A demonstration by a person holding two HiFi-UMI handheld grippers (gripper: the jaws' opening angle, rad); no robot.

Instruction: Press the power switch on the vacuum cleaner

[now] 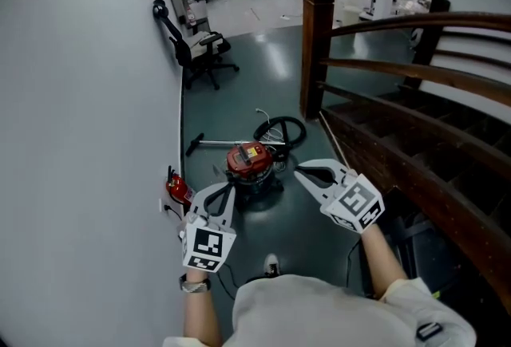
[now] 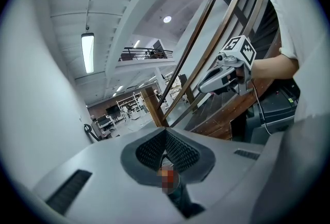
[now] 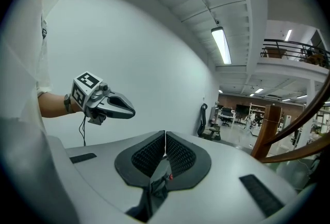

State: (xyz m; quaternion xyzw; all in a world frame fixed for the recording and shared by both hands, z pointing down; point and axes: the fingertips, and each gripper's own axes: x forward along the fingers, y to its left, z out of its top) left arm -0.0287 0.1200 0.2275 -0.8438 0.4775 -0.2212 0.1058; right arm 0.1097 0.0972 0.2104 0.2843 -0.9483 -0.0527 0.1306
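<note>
The red vacuum cleaner [image 1: 249,160] stands on the dark floor ahead, its black hose [image 1: 281,130] coiled behind it and its metal wand [image 1: 215,143] lying to the left. My left gripper [image 1: 231,187] hovers just left of the vacuum and nearer to me, shut and empty. My right gripper [image 1: 299,172] is held to the vacuum's right, also shut with nothing in it. In the left gripper view the ribbed pads [image 2: 178,152] meet, and the right gripper [image 2: 203,86] shows beyond. In the right gripper view the pads [image 3: 178,155] meet too, with the left gripper [image 3: 131,112] at left.
A grey wall [image 1: 80,98] runs along the left, with a small red object [image 1: 177,187] at its foot. A wooden staircase with a railing [image 1: 399,66] and a thick post [image 1: 317,42] fills the right. A black office chair [image 1: 200,50] stands farther down.
</note>
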